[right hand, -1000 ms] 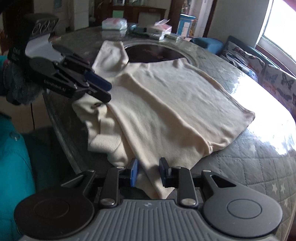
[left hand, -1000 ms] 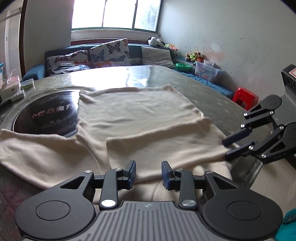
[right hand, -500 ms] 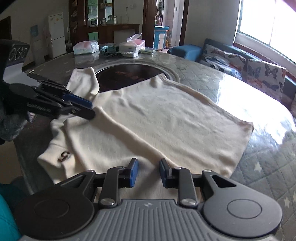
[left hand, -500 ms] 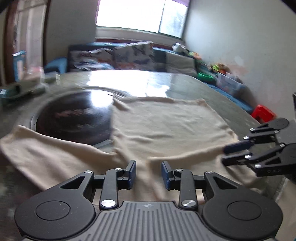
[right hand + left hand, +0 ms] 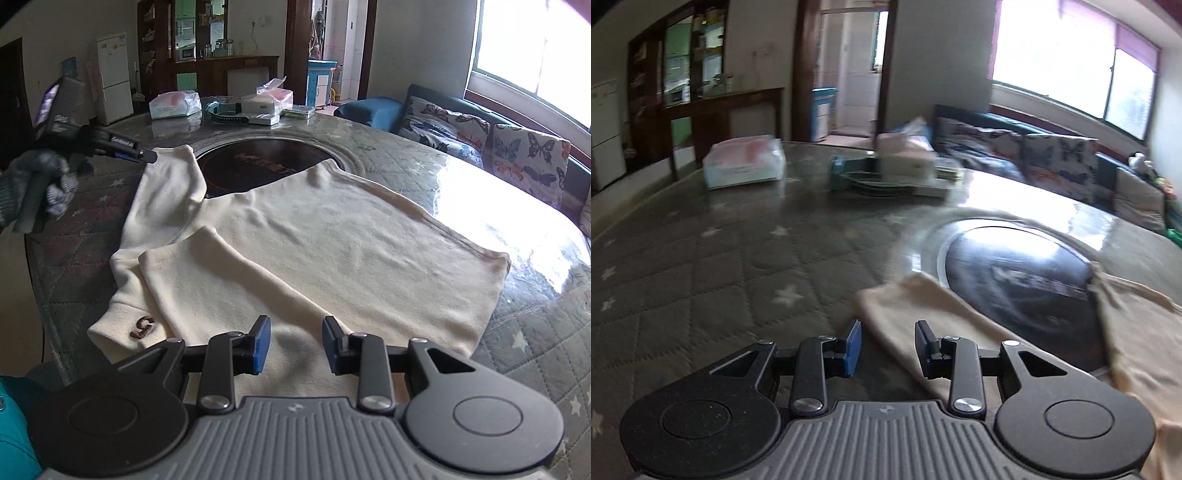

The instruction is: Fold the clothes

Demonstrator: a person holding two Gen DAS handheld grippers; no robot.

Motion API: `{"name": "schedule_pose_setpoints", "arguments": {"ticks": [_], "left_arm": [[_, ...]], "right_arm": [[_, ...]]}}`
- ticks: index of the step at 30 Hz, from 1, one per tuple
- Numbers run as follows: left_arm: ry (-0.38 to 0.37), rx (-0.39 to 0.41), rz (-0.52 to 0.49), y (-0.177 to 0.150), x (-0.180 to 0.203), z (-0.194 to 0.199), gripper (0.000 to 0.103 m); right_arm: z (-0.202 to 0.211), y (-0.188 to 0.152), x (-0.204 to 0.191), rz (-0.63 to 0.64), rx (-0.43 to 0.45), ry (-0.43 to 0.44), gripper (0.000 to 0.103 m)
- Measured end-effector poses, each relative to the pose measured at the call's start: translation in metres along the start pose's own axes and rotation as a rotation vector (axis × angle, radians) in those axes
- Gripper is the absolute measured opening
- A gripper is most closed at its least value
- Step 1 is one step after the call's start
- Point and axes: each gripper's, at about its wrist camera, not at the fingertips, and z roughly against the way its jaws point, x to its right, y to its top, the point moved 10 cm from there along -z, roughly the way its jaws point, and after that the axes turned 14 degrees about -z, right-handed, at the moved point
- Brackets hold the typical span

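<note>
A cream long-sleeved top [image 5: 332, 236] lies flat on the round table, one sleeve folded across its body and the other sleeve [image 5: 166, 184] stretched out to the far left. My left gripper [image 5: 888, 345] is open and empty, just above the end of that stretched sleeve [image 5: 916, 310]; it also shows in the right wrist view [image 5: 147, 156] at the sleeve's cuff. My right gripper [image 5: 295, 345] is open and empty, hovering over the near edge of the top beside a brown logo [image 5: 142, 326].
A dark round inset [image 5: 266, 166] sits in the middle of the quilted table cover [image 5: 701, 280]. Tissue packs and boxes [image 5: 236, 105] stand at the table's far side. A sofa with butterfly cushions [image 5: 509, 147] lies beyond the table on the right.
My left gripper has swung left from the top's body to the outstretched sleeve's cuff. My right gripper has risen and pulled back a little. Both stayed open.
</note>
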Motion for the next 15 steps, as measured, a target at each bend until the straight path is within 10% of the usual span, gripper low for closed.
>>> {"name": "schedule_pose_setpoints", "arguments": {"ticks": [15], "left_arm": [[-0.062,0.031,0.087,0.012,0.0,-0.004,0.005]], "right_arm": [[0.014,0.001,0.001,-0.033,0.038,-0.005,0.031]]}}
